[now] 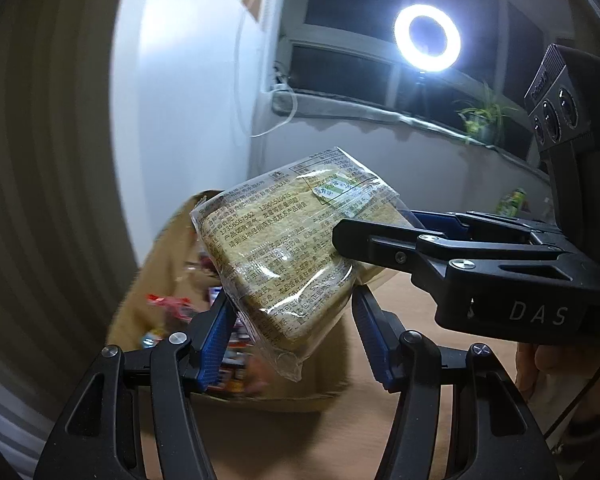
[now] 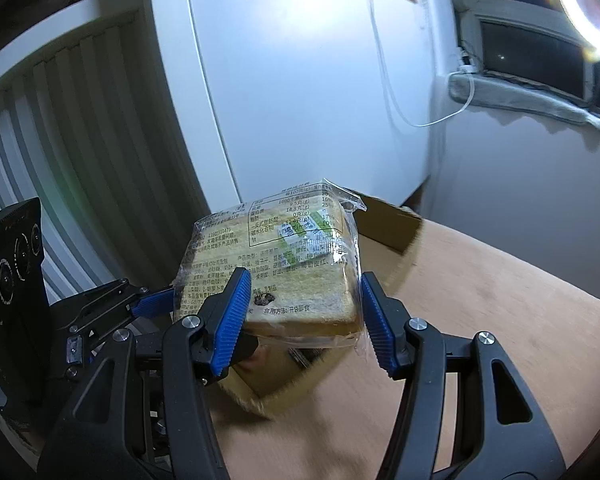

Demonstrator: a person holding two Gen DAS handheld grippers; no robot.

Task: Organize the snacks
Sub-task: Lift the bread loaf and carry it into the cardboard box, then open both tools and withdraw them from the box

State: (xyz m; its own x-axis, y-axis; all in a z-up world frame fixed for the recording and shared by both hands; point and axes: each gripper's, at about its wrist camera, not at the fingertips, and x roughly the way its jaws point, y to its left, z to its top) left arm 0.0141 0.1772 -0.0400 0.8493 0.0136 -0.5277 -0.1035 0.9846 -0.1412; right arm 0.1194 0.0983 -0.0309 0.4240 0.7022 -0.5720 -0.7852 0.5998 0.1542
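A wrapped bread pack (image 1: 284, 252) is held in the air above the open cardboard box (image 1: 152, 280) on the desk (image 2: 480, 300), gripped from both sides: the left tool (image 1: 292, 336) and the right tool (image 2: 304, 312), both angled downward, are clamped on it.

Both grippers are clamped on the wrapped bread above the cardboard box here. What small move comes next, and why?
Probably lower it into the cardboard box. The wrapped bread hangs above it, pinched by the left gripper and right gripper, and other snack packets already lie inside.
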